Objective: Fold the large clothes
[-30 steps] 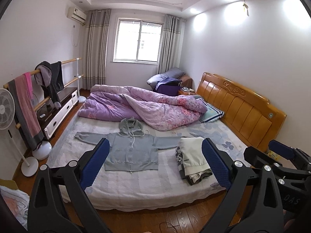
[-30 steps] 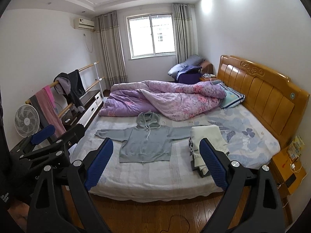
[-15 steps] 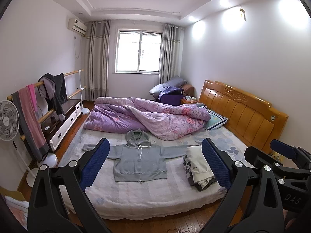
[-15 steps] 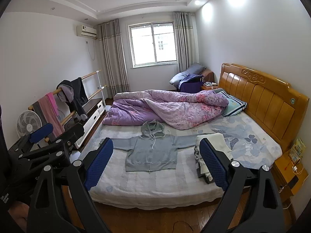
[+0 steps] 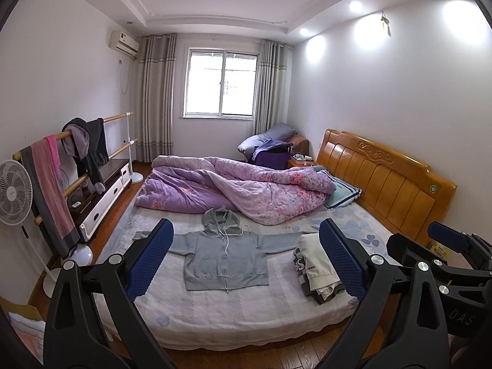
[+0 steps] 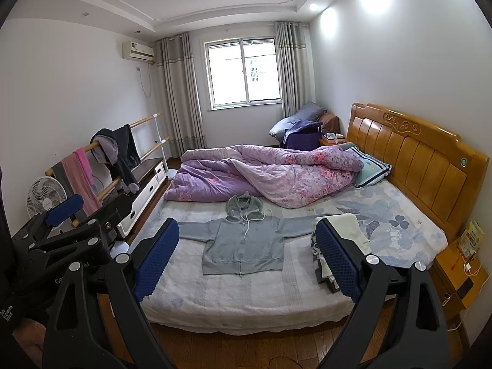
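Note:
A grey zip hoodie [image 5: 226,259] [image 6: 244,246] lies flat on the bed, front up, sleeves spread wide and hood toward the purple quilt. To its right sits a stack of folded clothes [image 5: 316,269] [image 6: 338,243], a cream piece on top. My left gripper [image 5: 246,259] is open and holds nothing, well back from the bed over the floor. My right gripper [image 6: 247,261] is open and empty too, beside the left one. Each gripper's fingers also show at the edge of the other's view.
A crumpled purple quilt [image 5: 240,189] covers the far half of the bed [image 6: 246,295]; a wooden headboard [image 6: 421,160] is at right. A rail with hanging clothes [image 5: 83,144], a fan [image 5: 13,193] and a low cabinet stand at left. A bedside table [image 6: 461,273] sits at right.
Both grippers have drawn back and tilted upward: the bed and hoodie look smaller and lower in both views, and more ceiling shows. The clothes have not moved.

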{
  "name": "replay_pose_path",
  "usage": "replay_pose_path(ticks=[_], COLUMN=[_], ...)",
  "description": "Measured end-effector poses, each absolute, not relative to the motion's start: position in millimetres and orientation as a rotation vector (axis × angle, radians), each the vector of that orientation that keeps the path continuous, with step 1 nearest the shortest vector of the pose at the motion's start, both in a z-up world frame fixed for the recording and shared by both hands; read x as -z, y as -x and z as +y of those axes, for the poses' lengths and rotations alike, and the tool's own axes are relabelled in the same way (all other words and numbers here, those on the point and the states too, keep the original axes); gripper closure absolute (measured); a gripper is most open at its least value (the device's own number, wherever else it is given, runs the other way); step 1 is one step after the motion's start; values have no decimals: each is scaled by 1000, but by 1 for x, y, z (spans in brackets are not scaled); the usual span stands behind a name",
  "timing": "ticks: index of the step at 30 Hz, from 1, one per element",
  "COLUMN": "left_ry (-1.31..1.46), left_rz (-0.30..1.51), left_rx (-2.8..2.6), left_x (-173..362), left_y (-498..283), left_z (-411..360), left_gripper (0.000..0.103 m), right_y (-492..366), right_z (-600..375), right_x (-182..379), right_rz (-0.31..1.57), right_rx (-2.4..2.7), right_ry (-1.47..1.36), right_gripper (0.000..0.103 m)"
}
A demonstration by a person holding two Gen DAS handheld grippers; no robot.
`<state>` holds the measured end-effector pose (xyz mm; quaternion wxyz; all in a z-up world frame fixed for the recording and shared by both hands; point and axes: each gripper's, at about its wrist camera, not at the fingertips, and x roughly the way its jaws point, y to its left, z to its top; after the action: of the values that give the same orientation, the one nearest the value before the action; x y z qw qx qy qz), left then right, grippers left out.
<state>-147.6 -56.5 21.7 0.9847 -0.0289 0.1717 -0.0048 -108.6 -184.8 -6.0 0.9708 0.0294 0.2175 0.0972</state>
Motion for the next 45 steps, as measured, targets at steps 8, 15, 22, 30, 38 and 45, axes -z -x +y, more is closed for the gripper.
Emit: replay_pose_path(ticks=[8,15,22,30,38,45], left_ry=[59,57,59,56,55,56], left_rz=[346,347,352,354,356,355], left_rx=[9,5,8,7,3,1], left_x=[-23,-25,-24,-23,-21,-16], left_y=[147,146,141,138,136,134], left_z=[-55,-49,-42,-37,-36,-36], left_gripper=[7,7,7,7,7,7], right_y=[108,104,102,101,99,100], right_z=[-185,-187,-184,-184,-181,-177], right_x=[6,9,10,13,19,20], right_rz=[441,445,447,447,455,453], right_rx=[-198,-199,-199,-201,-203,-202], right_ry=[-61,-60,-61,-61,-62,-62], right_gripper=[16,16,16,16,16,16])
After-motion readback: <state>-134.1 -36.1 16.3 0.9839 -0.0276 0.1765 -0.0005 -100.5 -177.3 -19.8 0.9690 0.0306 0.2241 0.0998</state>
